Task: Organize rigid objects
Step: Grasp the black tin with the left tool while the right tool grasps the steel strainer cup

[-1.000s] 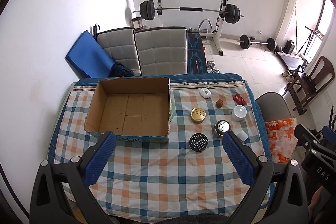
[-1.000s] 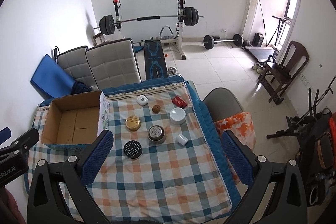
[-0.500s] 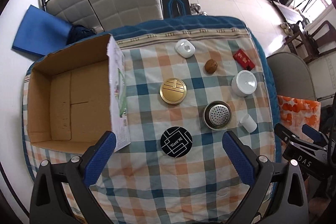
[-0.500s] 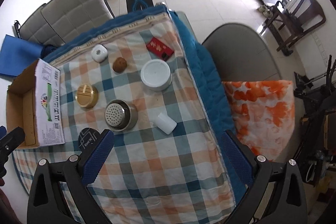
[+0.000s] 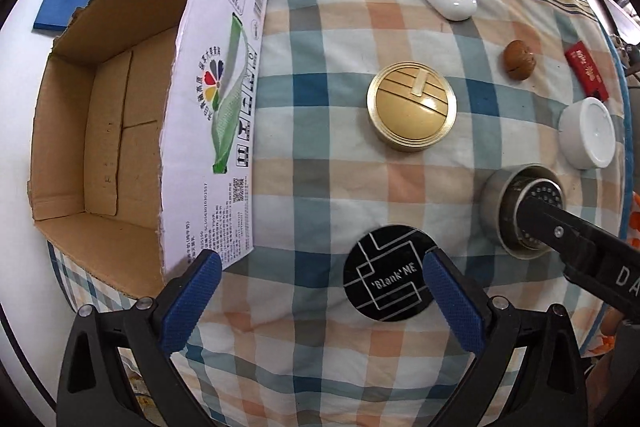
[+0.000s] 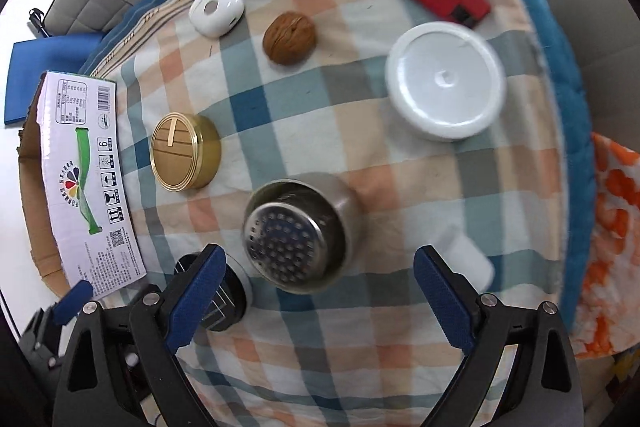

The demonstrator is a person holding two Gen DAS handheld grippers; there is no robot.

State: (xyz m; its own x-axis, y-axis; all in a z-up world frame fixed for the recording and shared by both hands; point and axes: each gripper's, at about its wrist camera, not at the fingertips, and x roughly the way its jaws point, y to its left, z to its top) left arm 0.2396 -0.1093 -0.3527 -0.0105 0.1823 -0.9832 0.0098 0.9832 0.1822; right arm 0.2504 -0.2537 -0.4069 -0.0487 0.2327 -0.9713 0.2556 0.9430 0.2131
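On the checked cloth (image 5: 320, 187), seen via the left wrist cam, a cardboard box (image 5: 100, 131) was found lying open and empty at the left edge, presumably as the drop-off for the loose items. The left gripper (image 5: 320, 291) was held steeply nose-down w/ its jaws wide apart and nothing pinched; the black tin (image 5: 389, 273) lay just inside its right finger, touching or nearly so, which suggests it was being lined up as that hand's pick. Beyond were laid the gold tin (image 5: 412, 105), white case (image 5: 448, 1), walnut (image 5: 519, 59), red box (image 5: 586, 75) and white lid (image 5: 588, 133), all spread apart, so each could be taken singly. The steel strainer cup (image 5: 504, 187) was partly hidden by the other tool's dark arm.

In the right wrist cam, the right gripper (image 6: 316, 291) was poised over the strainer cup (image 6: 300, 231), jaws closing slightly but not yet pressing on anything; the cup sat between and just ahead of the tips, tilted toward the lens. A small white cylinder (image 6: 466, 259), blurred, lay just past the right finger. Nothing had been boxed yet, so the job was judged barely begun.
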